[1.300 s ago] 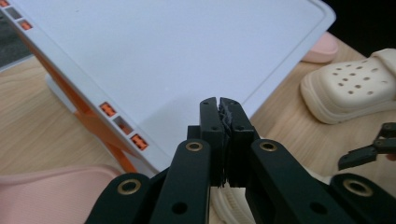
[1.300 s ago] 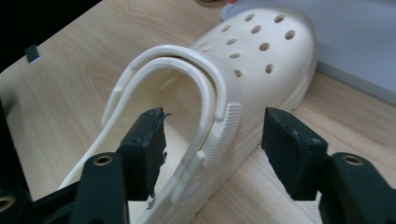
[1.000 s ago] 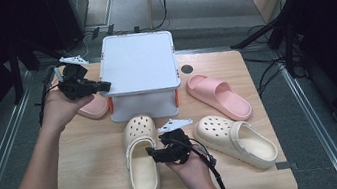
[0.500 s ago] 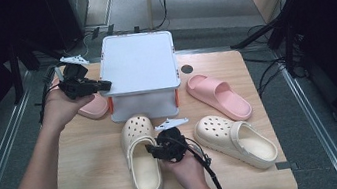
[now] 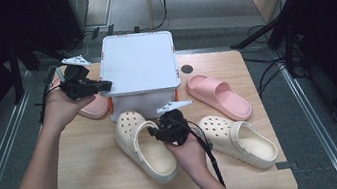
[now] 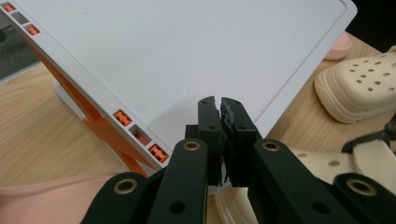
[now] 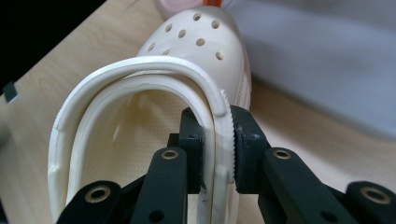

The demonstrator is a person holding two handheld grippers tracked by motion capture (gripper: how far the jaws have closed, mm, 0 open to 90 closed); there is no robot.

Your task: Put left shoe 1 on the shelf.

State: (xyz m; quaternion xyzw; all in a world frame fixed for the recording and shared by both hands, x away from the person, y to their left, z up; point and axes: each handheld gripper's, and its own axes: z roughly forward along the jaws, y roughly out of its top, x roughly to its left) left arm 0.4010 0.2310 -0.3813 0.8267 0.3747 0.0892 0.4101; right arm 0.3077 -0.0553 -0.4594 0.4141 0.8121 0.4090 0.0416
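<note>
1. High view: a wooden table [image 5: 94, 186] on grey floor carries a white lidded box [image 5: 140, 68] at its far edge, pink slides, and cream clogs near the front edge.
2. Left gripper view: the left gripper [image 6: 221, 121], jaws narrow, pinches the box lid's [image 6: 187, 56] edge.
3. Right gripper view: the right gripper [image 7: 217, 144], jaws just closing, clamps the near cream clog's [image 7: 196, 51] rim and strap.
</note>
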